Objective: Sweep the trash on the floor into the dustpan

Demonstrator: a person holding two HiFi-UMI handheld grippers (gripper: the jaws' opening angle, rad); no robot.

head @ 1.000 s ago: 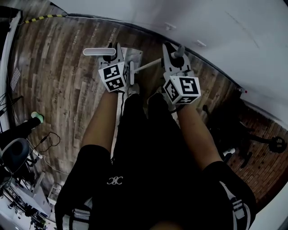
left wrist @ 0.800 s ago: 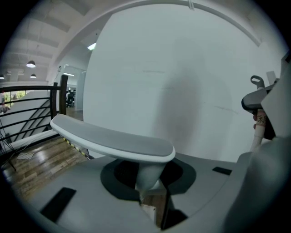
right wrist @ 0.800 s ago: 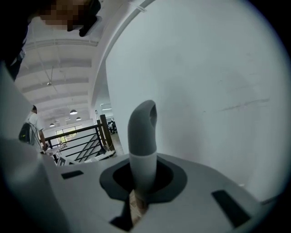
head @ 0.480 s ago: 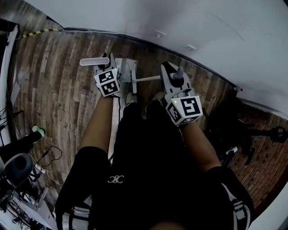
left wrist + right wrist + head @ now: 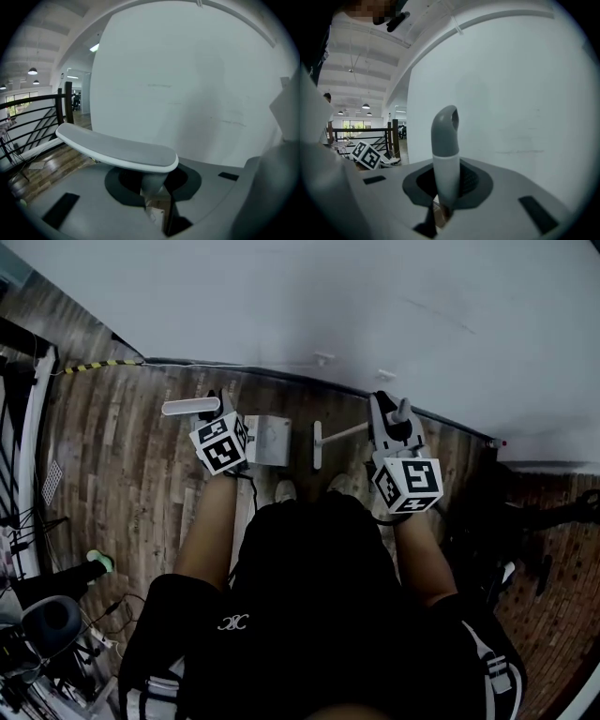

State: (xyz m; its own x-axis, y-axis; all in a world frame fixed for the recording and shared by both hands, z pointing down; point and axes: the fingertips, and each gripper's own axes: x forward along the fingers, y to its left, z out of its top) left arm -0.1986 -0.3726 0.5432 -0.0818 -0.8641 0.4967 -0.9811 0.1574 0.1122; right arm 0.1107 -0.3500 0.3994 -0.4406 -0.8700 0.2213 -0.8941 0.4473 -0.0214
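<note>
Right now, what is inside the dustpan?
In the head view the dustpan shows only a pale inner surface; whether anything lies in it is too small to tell. Its left part is covered by the left gripper. The broom stands outside, to its right.

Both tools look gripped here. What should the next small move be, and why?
Probably a short stroke of the broom head toward the dustpan. The right gripper is shut on the broom handle, the left gripper on the dustpan handle, and the head stands apart from the pan. What lies in the gap is too small to tell.
</note>
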